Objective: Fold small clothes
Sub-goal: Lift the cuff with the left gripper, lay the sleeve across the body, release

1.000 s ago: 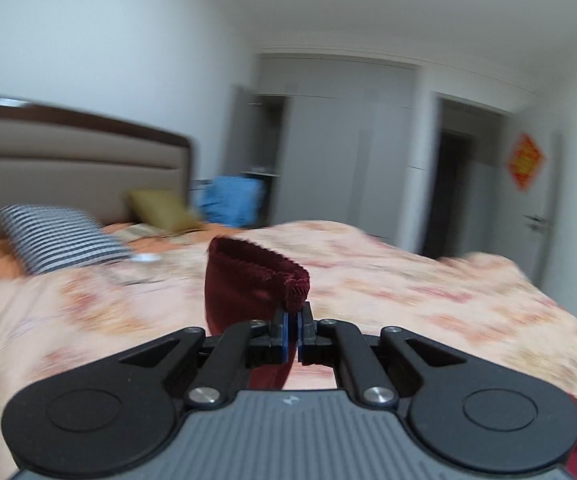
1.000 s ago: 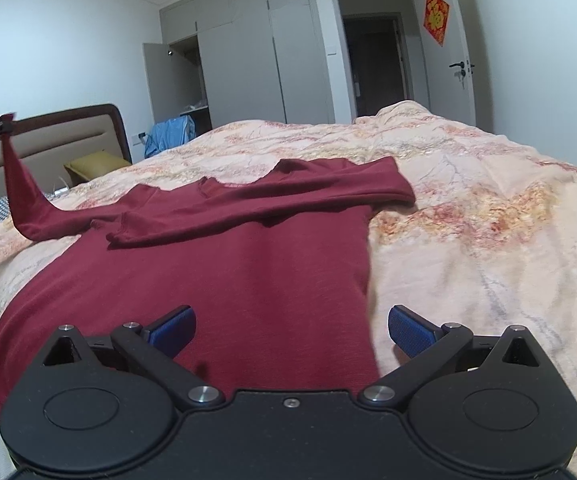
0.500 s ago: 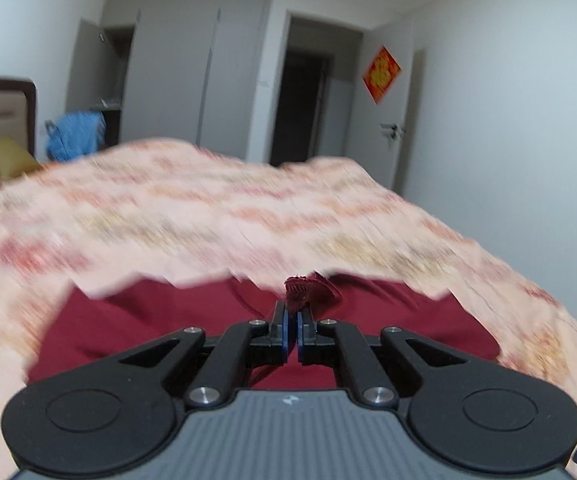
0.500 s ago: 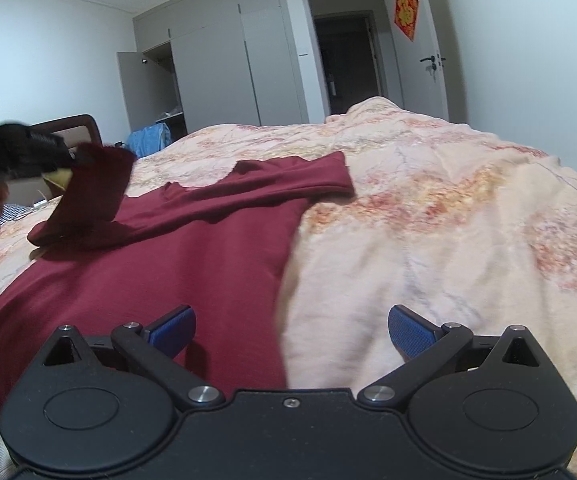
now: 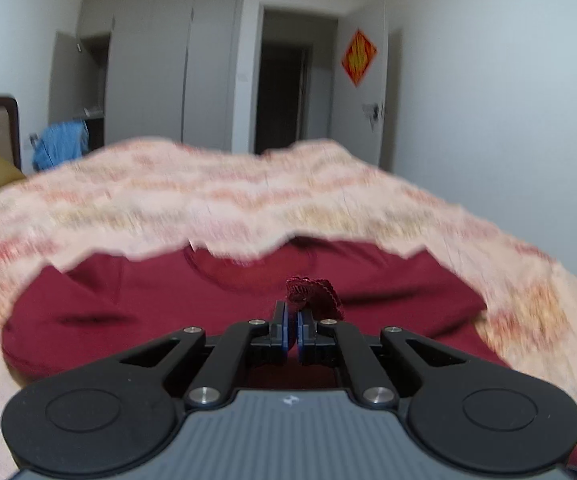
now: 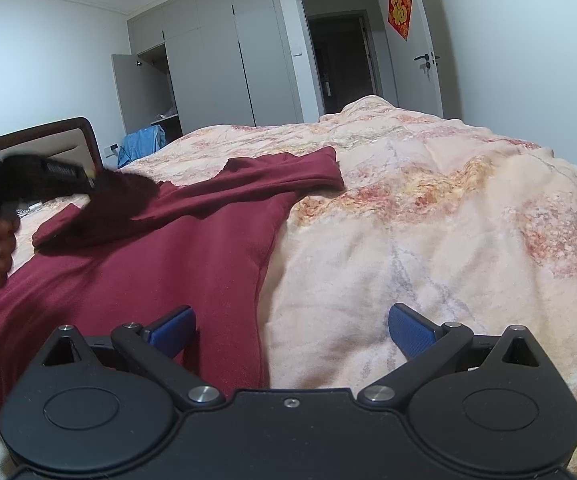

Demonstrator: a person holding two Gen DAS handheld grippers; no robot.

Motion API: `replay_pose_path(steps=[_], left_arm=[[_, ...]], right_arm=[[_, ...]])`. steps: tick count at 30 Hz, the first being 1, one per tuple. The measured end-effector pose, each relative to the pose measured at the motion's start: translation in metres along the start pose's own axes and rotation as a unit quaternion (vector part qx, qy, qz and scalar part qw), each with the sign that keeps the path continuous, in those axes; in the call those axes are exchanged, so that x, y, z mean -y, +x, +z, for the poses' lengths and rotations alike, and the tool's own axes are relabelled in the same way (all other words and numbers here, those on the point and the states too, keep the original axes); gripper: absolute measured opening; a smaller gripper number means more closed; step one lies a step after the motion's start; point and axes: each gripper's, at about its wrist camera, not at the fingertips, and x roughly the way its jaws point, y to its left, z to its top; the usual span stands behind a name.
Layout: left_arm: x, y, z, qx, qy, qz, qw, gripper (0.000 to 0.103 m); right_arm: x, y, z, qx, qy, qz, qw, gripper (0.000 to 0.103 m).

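Observation:
A dark red long-sleeved top (image 6: 192, 248) lies spread on the bed, one sleeve (image 6: 288, 172) folded across its chest. My left gripper (image 5: 292, 322) is shut on the ribbed cuff (image 5: 312, 290) of the other sleeve, held low over the top's chest (image 5: 148, 300). In the right wrist view the left gripper (image 6: 88, 178) shows at the left edge, blurred, in a person's hand (image 6: 0, 248), with the sleeve hanging dark below it. My right gripper (image 6: 290, 326) stands open over the top's right side edge, nothing between its blue pads (image 6: 408, 328).
A peach floral quilt (image 6: 428, 220) covers the bed. The headboard (image 6: 48, 144) and a blue garment (image 6: 144, 140) stand at the far left. Grey wardrobes (image 6: 216, 52) and a dark doorway (image 6: 340, 60) lie beyond the bed.
My left gripper swung the held sleeve from high near the headboard across and down over the top's chest. The right gripper shifted slightly right and stayed open.

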Motion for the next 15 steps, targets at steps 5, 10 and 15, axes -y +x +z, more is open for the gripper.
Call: replay_pose_path(steps=[5,10,15], left_arm=[[-0.007,0.014,-0.015,-0.052,-0.034,-0.015,0.9979,0.010],[-0.026,-0.008,-0.017,-0.039,-0.064,-0.028,0.9968,0.072],[-0.065,-0.033,-0.014,-0.032,-0.097,-0.012,0.9947,0.078]], right_arm=[[-0.001,-0.002,0.001,-0.005,-0.011,-0.001,1.000,0.102],[-0.003,0.001,0.009,-0.002,-0.024,-0.005,1.000,0.102],[-0.010,0.011,0.031,0.013,-0.040,0.011,0.999,0.102]])
